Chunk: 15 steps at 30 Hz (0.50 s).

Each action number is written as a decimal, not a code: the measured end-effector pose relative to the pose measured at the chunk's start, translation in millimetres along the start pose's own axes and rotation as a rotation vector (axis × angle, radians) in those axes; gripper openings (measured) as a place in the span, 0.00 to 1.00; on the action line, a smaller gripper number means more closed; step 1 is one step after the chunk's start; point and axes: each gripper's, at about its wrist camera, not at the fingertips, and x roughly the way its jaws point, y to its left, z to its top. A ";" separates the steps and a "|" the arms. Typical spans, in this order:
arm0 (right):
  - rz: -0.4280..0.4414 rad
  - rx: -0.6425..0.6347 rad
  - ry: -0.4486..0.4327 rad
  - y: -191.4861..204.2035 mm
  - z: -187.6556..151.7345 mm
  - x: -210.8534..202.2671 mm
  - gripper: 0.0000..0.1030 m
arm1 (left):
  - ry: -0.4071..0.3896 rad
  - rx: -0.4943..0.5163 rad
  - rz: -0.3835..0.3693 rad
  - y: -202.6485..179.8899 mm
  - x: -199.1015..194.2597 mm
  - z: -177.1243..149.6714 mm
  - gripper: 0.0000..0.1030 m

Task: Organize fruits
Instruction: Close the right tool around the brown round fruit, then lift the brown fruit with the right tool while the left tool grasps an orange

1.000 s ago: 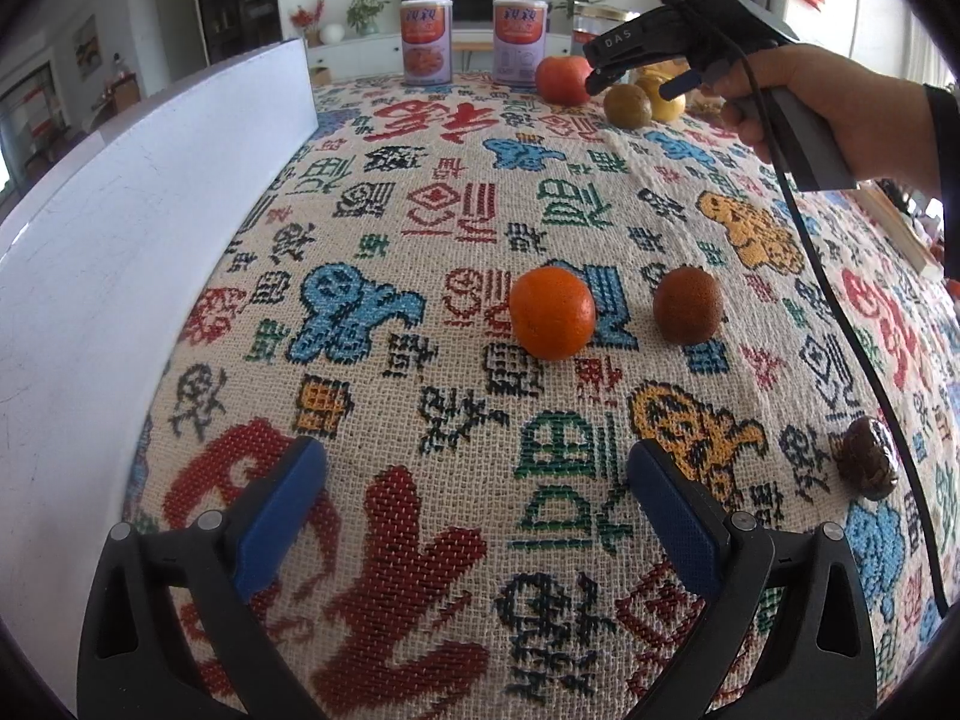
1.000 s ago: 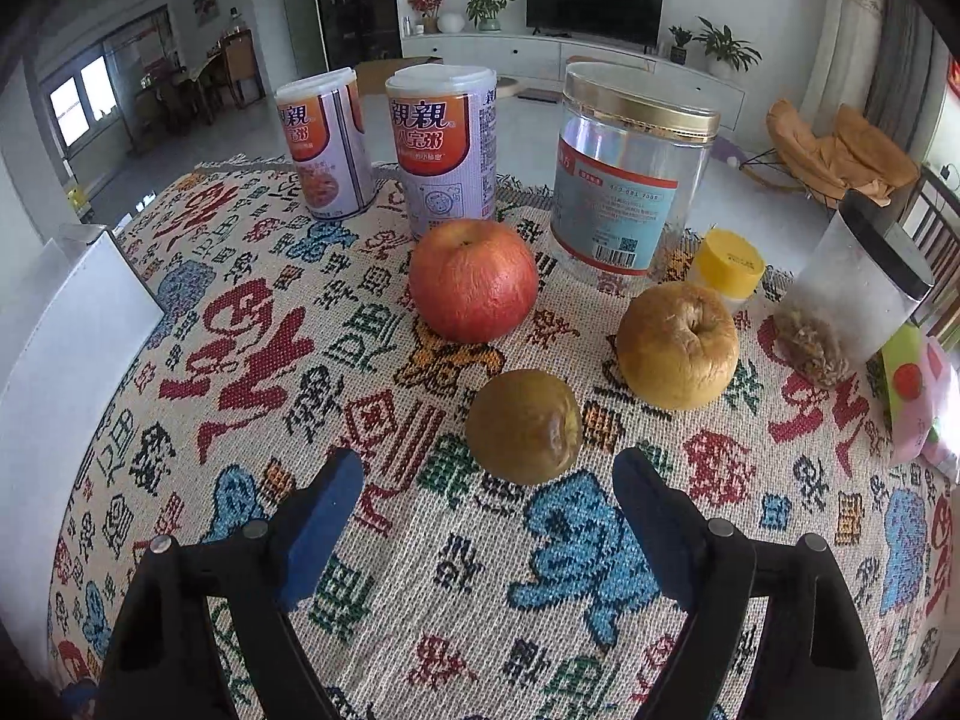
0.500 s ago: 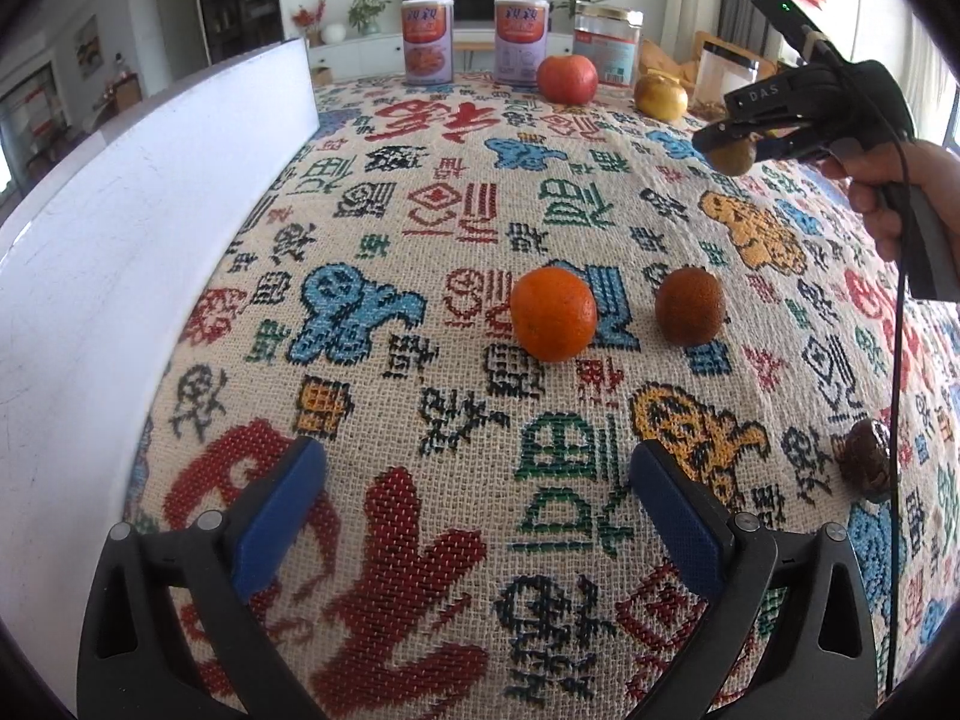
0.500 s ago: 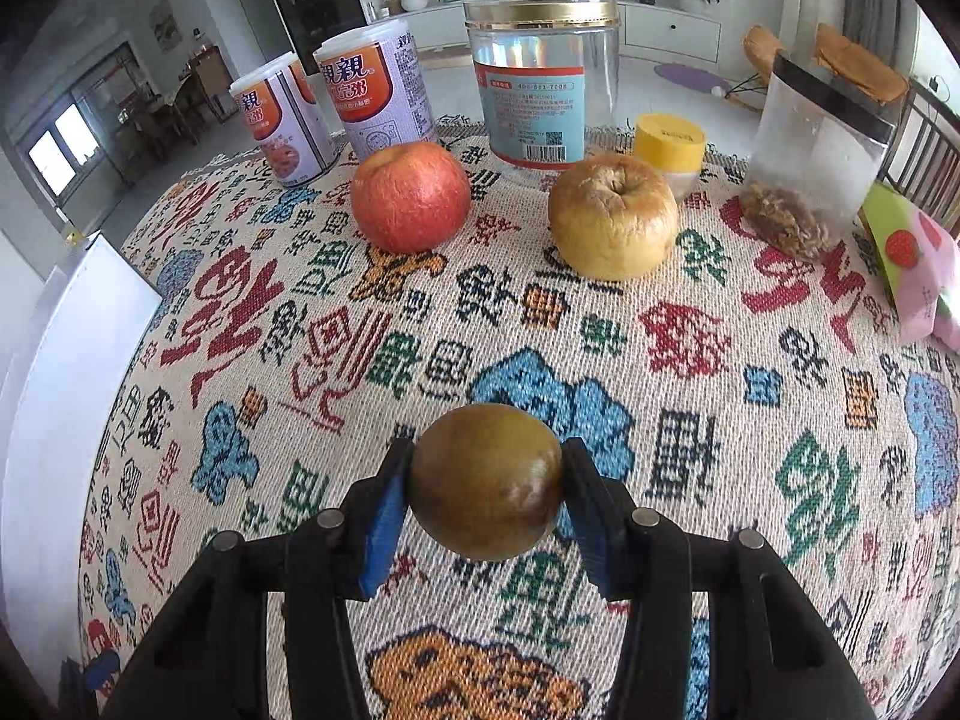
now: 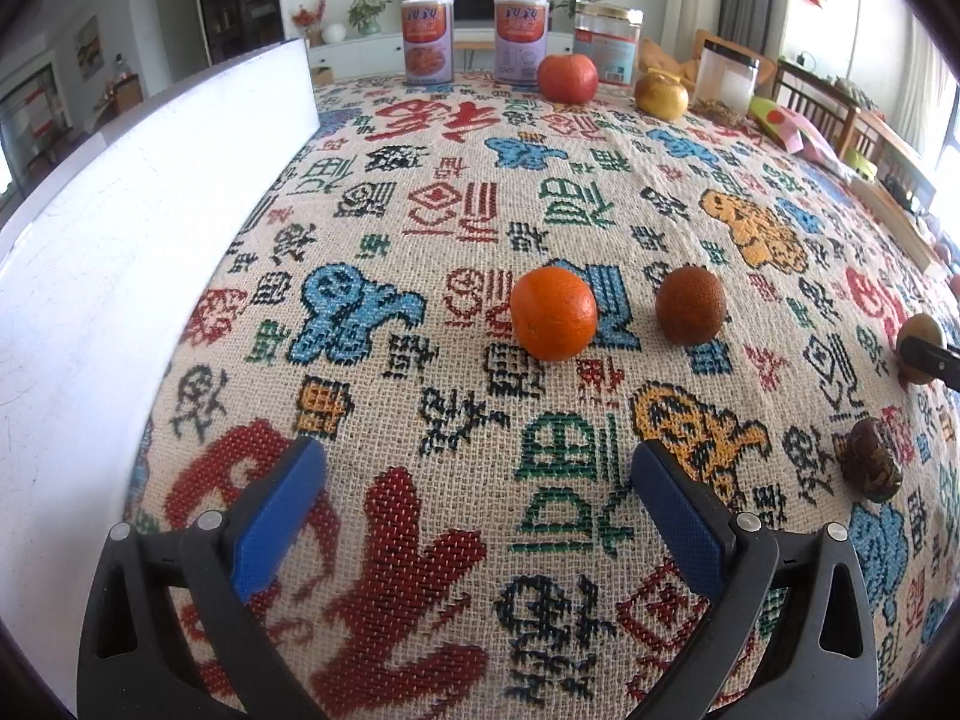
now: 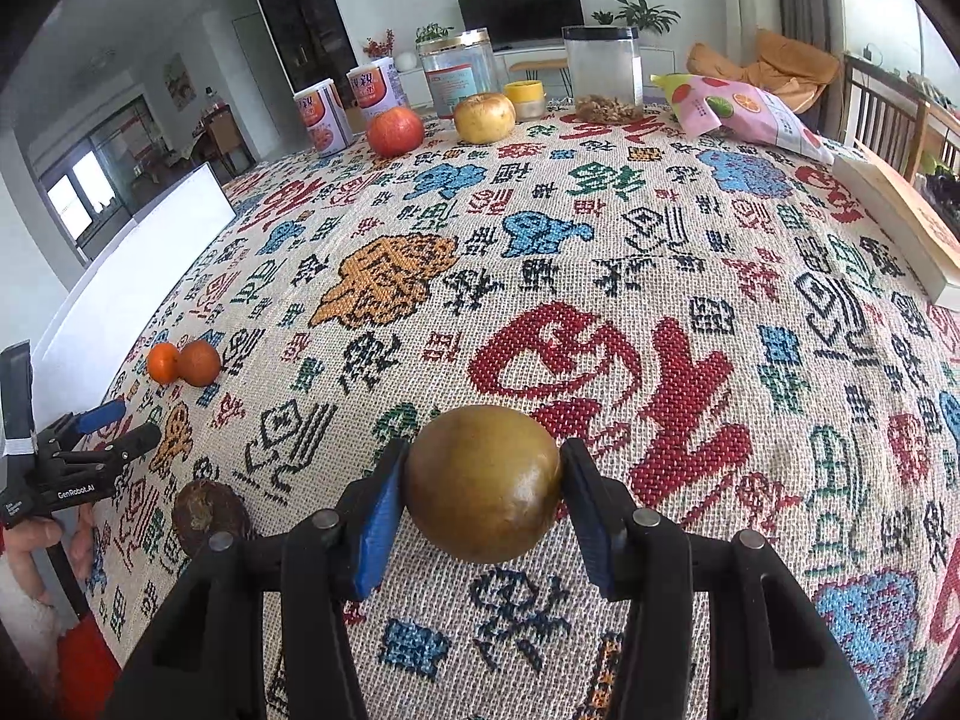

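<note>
My right gripper (image 6: 483, 483) is shut on a round olive-brown fruit (image 6: 483, 480) and holds it over the near part of the patterned tablecloth; the fruit also shows at the right edge of the left wrist view (image 5: 921, 339). My left gripper (image 5: 474, 510) is open and empty, low over the cloth. Ahead of it lie an orange (image 5: 553, 313) and a brown-red fruit (image 5: 690, 305). A dark wrinkled fruit (image 5: 870, 468) lies to its right and next to my right gripper (image 6: 210, 513). A red apple (image 6: 395, 131) and a yellow apple (image 6: 485, 117) sit at the far edge.
A white board (image 5: 120, 228) stands along the left side. Two cans (image 5: 427, 39), a clear jar (image 5: 607, 42), a yellow lid (image 6: 525, 97) and a clear canister (image 6: 603, 72) stand at the back. A snack bag (image 6: 744, 111) and a book (image 6: 900, 222) lie at the right.
My right gripper closed on the olive-brown fruit at the back near the apples, lifted it and carried it to the near right side. My left gripper stayed put.
</note>
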 end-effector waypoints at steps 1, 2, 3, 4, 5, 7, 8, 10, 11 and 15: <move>-0.011 -0.001 -0.002 0.9 -0.3 0.5 0.57 | 0.000 0.000 -0.001 0.1 -0.2 0.1 1.00; -0.028 -0.005 -0.003 2.8 -0.6 1.9 0.61 | 0.000 -0.001 -0.002 0.0 -0.1 0.0 0.99; -0.043 -0.009 -0.009 3.2 -3.0 1.9 0.63 | -0.001 -0.001 -0.003 -0.2 -0.1 -0.1 0.99; -0.051 -0.007 -0.009 4.0 -5.9 4.3 0.67 | -0.002 -0.002 -0.008 -0.2 -0.5 -0.3 0.99; -0.061 -0.015 -0.010 6.2 -8.0 5.4 0.68 | -0.004 -0.005 -0.015 0.7 -1.8 -1.1 0.99; -0.096 -0.028 0.000 10.1 -7.8 7.7 0.74 | -0.016 -0.021 -0.048 5.0 -4.6 -2.5 0.99; -0.108 -0.034 0.004 11.8 -8.1 9.4 0.78 | -0.026 -0.039 -0.074 8.9 -6.6 -3.0 0.98; -0.129 -0.061 0.018 17.0 -7.6 12.3 0.82 | -0.047 -0.084 -0.130 18.1 -10.8 -4.3 0.98; -0.144 -0.078 0.027 20.2 -7.9 14.2 0.85 | -0.056 -0.105 -0.156 22.0 -12.3 -4.6 0.98; -0.166 -0.096 0.040 22.6 -7.9 16.8 0.91 | -0.034 -0.118 -0.194 26.4 -8.6 6.9 0.96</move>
